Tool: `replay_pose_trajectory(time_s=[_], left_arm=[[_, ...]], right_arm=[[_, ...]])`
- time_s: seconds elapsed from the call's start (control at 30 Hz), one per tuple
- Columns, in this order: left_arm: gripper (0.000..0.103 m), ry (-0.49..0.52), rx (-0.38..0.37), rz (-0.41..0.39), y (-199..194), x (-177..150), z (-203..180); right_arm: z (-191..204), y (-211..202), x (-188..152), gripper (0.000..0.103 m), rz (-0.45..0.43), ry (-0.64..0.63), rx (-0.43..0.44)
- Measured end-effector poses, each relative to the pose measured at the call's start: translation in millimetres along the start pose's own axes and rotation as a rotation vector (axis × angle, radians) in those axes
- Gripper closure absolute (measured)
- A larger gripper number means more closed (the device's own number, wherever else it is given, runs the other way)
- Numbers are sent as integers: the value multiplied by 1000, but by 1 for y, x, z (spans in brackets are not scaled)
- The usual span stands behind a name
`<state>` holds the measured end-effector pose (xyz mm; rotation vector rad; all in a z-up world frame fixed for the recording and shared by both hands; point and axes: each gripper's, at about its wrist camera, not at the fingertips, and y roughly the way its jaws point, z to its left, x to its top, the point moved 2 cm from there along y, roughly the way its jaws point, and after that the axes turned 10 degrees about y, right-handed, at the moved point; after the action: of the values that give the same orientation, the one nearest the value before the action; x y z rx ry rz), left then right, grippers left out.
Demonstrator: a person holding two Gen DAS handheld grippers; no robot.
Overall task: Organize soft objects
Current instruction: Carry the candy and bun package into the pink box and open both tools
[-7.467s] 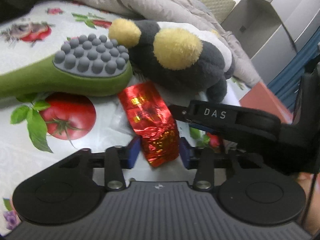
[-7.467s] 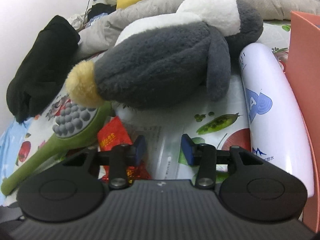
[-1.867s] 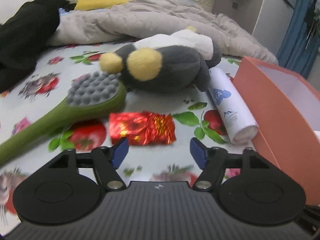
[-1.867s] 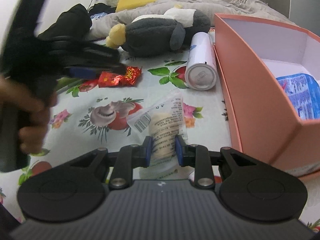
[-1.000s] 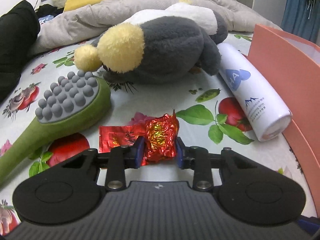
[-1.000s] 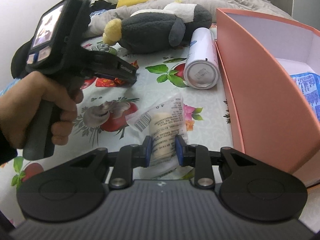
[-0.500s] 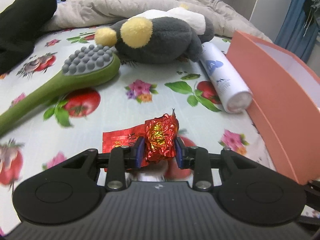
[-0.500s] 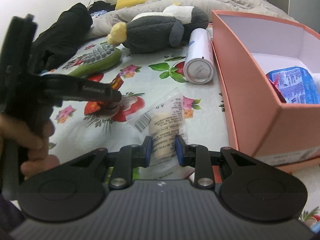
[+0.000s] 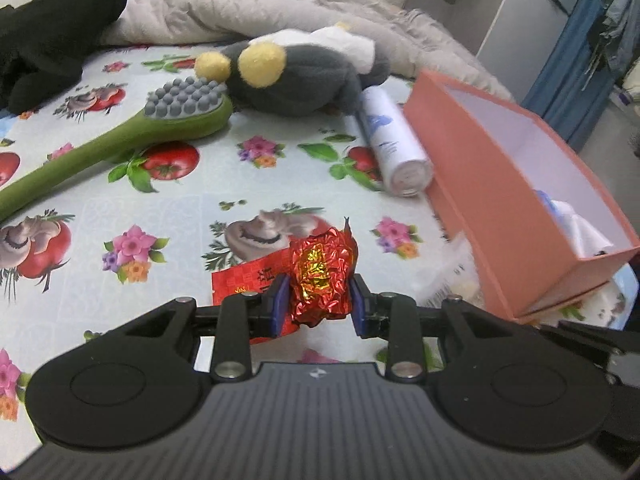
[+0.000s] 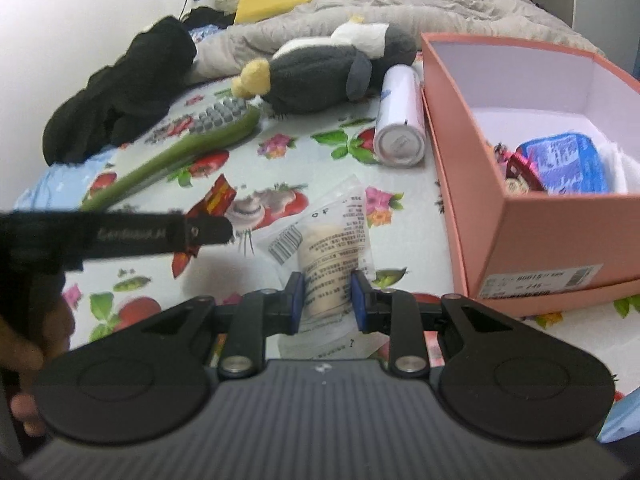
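Left gripper point(image 9: 316, 304) clamped the red foil packet point(image 9: 322, 280); right gripper point(image 10: 328, 300) clamped the clear pouch point(image 10: 328, 256). Crinkled foil could slip before reaching the pink box point(image 10: 520, 216).

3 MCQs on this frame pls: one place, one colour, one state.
1. The white bottle lies:
A. beside the box
B. in the box
C. on the plush

2. The brush handle is:
A. blue
B. green
C. orange

3. The left gripper is:
A. open, empty
B. shut on the brush
C. shut on a red foil pack

Key: 1 A, it lies on the sheet along the box's outer wall; 2 B, green handle, grey nubs; 3 C, both pads press the foil.
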<state>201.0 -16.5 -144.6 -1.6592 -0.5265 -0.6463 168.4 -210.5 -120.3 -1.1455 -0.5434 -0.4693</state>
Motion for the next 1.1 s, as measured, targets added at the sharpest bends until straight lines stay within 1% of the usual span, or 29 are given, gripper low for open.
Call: replay_pose_trajectory(time_s=[0.2,0.37,0.47,0.73,0.93,1.1], left_arm=[[66,5,-17,-49,-31,24,-15],[66,26,-27,-96,-54,57,-33],[66,27,-46,-121,-66,78,-43],[66,67,-78,-199,-95,136,-80],[66,88,-113,-219,-97,170,-114],[66,118,-149,-195,-73,188,-152]], right_arm=[[1,-33,25,74,-65,7,9],[-2,-62,52,74,-127,11,11],[-5,-78,68,74,-160,16,8],[-17,-122,116,74,-283,13,0],[-41,-138,150,74,-325,13,-25],[-74,-134,169,73,-314,32,-64]])
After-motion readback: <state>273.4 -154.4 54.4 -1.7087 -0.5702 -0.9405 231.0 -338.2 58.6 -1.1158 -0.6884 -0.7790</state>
